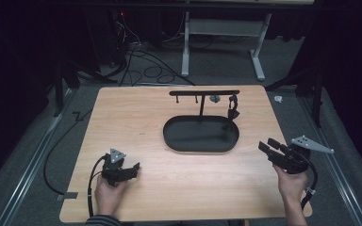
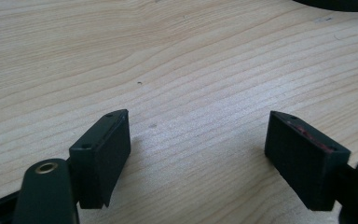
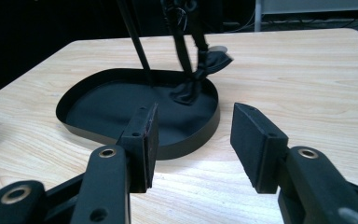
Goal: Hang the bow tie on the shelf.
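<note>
Two grippers: both rest low near the front edge of the wooden table (image 1: 122, 113), one in each hand, and neither one holds anything.
Left gripper (image 2: 198, 149): its jaws stand wide apart over bare wood; in the high view it (image 1: 131, 170) lies well apart from the stand, toward the left front.
Right gripper (image 3: 193, 140): its jaws are open about halfway, with nothing between them; they point toward the tray. In the high view it (image 1: 268, 147) is just beside the right end of the tray, not touching it.
Stand: a black oval tray (image 1: 174, 136) with a thin upright post (image 1: 201, 107) and a crossbar (image 1: 204, 92) on top, in the middle of the table.
Hanging item: a dark strap-like thing (image 1: 232, 112) hangs from the right end of the crossbar, and its lower end reaches down to the tray floor (image 3: 193, 79). What it is exactly I cannot tell.
Small grey piece: it hangs near the crossbar (image 1: 214, 98), too small to name.
Progress: as I judge it, the work is at the beginning or in a pause, because no gripper touches the hanging item.
Left to do: probably the right gripper must reach forward and close on the strap.
</note>
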A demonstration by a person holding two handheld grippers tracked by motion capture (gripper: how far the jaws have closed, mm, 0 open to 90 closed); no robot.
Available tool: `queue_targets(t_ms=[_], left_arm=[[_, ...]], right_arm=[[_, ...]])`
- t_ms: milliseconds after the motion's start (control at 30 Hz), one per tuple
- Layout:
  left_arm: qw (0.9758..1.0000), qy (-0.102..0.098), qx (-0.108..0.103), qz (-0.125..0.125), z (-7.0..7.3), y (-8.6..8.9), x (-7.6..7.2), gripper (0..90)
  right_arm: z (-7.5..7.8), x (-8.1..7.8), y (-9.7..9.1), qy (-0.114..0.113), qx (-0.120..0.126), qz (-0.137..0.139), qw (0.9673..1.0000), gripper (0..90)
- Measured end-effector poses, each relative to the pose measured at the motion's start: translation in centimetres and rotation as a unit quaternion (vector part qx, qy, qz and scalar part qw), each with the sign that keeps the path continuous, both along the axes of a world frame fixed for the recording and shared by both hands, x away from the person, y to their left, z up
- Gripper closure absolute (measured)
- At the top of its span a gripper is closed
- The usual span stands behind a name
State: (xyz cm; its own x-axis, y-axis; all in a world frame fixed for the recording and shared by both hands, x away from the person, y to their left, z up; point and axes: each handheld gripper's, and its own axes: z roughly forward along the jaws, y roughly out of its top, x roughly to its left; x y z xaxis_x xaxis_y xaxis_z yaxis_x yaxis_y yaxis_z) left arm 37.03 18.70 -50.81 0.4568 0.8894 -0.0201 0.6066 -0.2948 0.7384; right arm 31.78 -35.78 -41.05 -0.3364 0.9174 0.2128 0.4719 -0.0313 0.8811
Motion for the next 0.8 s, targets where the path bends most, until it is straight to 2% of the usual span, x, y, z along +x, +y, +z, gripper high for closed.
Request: queue_targets(t_ms=[467, 800], left_arm=[[1.0000, 0.000, 0.000, 0.000, 0.0, 0.0, 0.0, 23.0], [1.0000, 0.000, 0.000, 0.001, 0.0, 0.0, 0.0, 23.0]], right_arm=[[-1.4, 0.4, 1.4, 0.012, 0.018, 0.018, 0.9996, 53.3], [-2.6, 0.7, 2.5, 0.024, 0.016, 0.032, 0.9991, 53.3]])
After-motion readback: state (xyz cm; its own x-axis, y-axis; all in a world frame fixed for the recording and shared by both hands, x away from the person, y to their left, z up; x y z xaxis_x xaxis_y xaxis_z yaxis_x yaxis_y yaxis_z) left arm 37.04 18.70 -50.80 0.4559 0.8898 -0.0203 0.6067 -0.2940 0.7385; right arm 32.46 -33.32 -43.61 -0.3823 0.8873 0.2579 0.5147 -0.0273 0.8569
